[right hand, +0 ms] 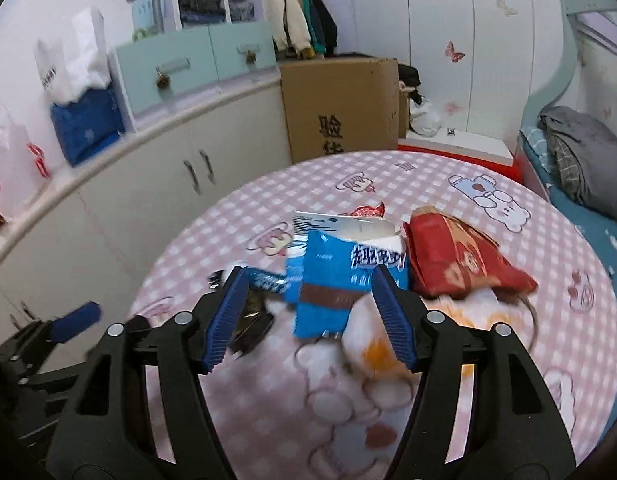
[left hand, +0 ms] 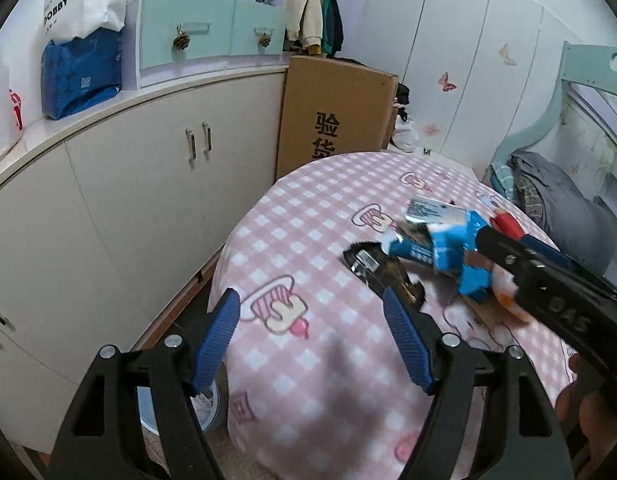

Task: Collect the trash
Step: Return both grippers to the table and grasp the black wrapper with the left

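Several wrappers lie piled on the table: blue wrapper at centre, red bag at 3 o'clock. Both the right gripper and left gripper gape wide, empty. Closing here risks pinching the tablecloth or dragging neighbouring wrappers off.

pink checked tablecloth, cardboard box, white cabinet, hanging jackets

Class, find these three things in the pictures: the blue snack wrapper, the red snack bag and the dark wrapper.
blue snack wrapper (right hand: 336,276), right wrist view, on its printed blue front.
red snack bag (right hand: 456,260), right wrist view, on the middle of its crumpled red face.
dark wrapper (left hand: 382,270), left wrist view, on its glossy dark middle.
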Available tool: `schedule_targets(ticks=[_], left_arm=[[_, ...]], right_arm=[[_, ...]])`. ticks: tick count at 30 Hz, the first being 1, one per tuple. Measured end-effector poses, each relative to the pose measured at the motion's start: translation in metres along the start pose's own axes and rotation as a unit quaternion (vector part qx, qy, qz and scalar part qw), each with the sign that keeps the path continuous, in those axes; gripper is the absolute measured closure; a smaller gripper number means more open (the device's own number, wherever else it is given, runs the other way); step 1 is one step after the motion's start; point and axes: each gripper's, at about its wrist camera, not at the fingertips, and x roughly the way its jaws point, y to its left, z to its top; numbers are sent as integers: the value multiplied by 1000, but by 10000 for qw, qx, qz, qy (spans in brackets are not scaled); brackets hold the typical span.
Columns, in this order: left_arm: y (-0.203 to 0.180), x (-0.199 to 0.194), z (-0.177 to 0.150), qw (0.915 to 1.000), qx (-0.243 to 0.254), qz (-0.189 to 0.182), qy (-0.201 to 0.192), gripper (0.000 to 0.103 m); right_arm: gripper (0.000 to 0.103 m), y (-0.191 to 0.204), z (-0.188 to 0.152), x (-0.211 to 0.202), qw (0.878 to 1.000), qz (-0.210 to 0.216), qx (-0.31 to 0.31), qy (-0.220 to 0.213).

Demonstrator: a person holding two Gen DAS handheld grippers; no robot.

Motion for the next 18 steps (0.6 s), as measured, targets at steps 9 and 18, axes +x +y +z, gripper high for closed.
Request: schedule_targets(ticks=[9, 18], left_arm=[[-18, 34, 4, 9983, 133, -499, 284, 30], [-48, 67, 5, 9942, 340, -686, 754, 31]], right_arm=[[82, -16, -1, 39, 9987, -129, -20, 500], [99, -18, -3, 14, 9998, 196, 45, -1]])
